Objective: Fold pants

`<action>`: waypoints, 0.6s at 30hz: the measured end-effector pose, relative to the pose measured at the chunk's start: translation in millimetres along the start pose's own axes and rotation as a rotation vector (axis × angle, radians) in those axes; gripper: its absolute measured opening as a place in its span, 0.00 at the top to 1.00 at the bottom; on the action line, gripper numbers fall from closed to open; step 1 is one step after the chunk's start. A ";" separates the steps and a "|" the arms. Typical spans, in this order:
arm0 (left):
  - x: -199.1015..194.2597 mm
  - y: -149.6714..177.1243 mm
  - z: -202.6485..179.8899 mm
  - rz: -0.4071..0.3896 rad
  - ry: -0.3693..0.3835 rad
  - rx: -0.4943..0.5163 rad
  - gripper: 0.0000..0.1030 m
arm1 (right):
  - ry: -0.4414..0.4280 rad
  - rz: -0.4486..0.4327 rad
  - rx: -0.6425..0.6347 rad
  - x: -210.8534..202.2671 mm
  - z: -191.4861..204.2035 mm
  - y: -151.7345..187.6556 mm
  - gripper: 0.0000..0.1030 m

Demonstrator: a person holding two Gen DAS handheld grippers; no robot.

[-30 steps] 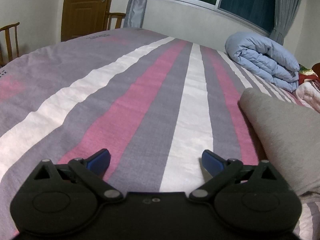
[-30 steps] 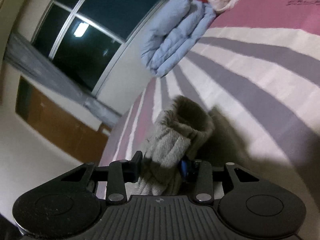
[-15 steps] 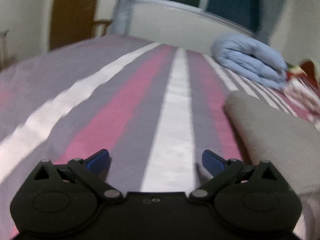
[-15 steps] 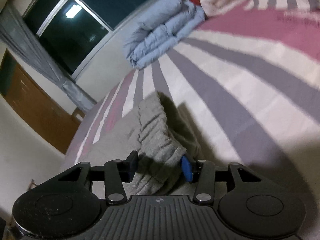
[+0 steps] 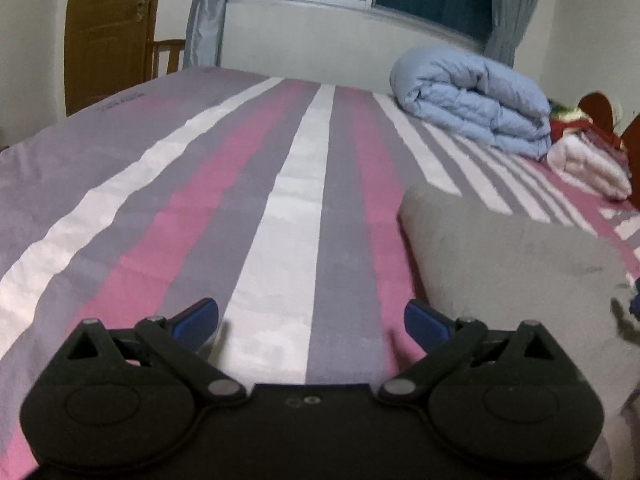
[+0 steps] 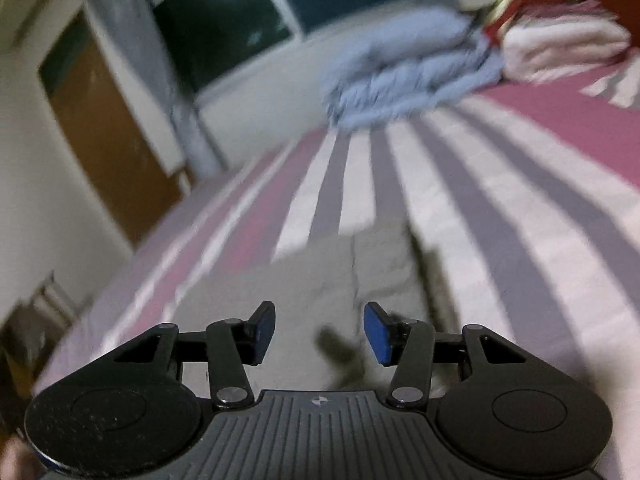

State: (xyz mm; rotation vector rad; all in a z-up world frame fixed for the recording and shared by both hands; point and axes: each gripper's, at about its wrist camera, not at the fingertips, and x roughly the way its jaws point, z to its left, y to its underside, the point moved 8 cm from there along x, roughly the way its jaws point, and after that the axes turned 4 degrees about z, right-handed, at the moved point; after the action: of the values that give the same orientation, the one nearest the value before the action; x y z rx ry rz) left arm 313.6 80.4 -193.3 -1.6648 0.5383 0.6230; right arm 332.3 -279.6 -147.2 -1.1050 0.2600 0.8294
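The grey pants (image 5: 508,264) lie folded on the striped bed, to the right of my left gripper (image 5: 312,320). That gripper is wide open and empty, low over the bedsheet. In the right wrist view the pants (image 6: 320,280) lie flat just ahead of my right gripper (image 6: 318,332). Its blue-padded jaws stand open above the cloth and hold nothing. The right view is blurred by motion.
The bed (image 5: 200,200) has pink, grey and white stripes. A rolled light-blue duvet (image 5: 472,100) and a folded pink-white blanket (image 5: 588,168) sit at the far right. A wooden door (image 5: 108,28), a chair and a curtained window stand beyond the bed.
My right gripper has opened and let go of the pants' waistband, which now lies flat on the bed. My left gripper has stayed open and turned slightly.
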 end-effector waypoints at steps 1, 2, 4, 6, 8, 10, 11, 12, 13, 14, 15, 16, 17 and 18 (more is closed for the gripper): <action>0.9 2.0 -0.5 0.009 -0.003 0.007 0.10 | 0.043 0.047 -0.023 13.1 -4.0 8.1 0.52; 2.3 4.8 -0.6 0.022 -0.007 0.014 0.10 | 0.076 0.074 -0.038 22.3 -9.4 15.4 0.52; 4.1 10.0 0.6 0.044 -0.018 0.029 0.10 | 0.064 0.069 -0.037 22.9 -12.0 18.7 0.52; 5.4 14.3 3.3 0.060 -0.030 0.043 0.09 | 0.027 0.040 -0.012 7.3 -9.6 13.4 0.50; 6.0 18.1 6.3 0.070 -0.035 0.048 0.09 | 0.022 0.002 -0.003 -10.0 -14.4 6.0 0.29; 6.7 19.9 7.9 0.080 -0.042 0.051 0.09 | 0.015 -0.022 0.026 -21.1 -24.4 3.1 0.07; 6.0 19.4 8.0 0.079 -0.044 0.052 0.09 | 0.016 -0.023 0.042 -23.2 -32.1 -0.5 0.07; 4.6 18.5 7.3 0.076 -0.042 0.052 0.09 | 0.016 -0.015 0.065 -23.7 -41.7 -1.0 0.07; 2.8 16.6 6.2 0.070 -0.031 0.048 0.09 | 0.014 -0.006 0.100 -25.0 -51.5 -1.0 0.07; 2.0 14.3 4.6 0.065 -0.009 0.036 0.09 | 0.003 0.004 0.140 -26.4 -61.2 -5.2 0.06; 1.7 12.6 1.4 0.068 0.027 0.021 0.08 | -0.014 0.016 0.186 -25.3 -70.8 -4.1 0.06; 4.3 10.5 -3.1 0.086 0.086 -0.002 0.07 | -0.025 0.028 0.227 -25.2 -79.5 -4.0 0.05; 8.8 9.6 -7.0 0.113 0.144 -0.029 0.07 | -0.040 0.045 0.259 -24.0 -87.3 -4.0 0.05; 14.2 8.7 -9.7 0.144 0.190 -0.062 0.08 | -0.062 0.063 0.287 -21.9 -93.6 -5.0 0.04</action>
State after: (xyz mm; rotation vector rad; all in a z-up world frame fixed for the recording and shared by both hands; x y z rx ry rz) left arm 319.6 69.2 -207.8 -1.7652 0.7883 0.5930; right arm 340.1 -371.7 -173.8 -0.8050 0.3514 0.8511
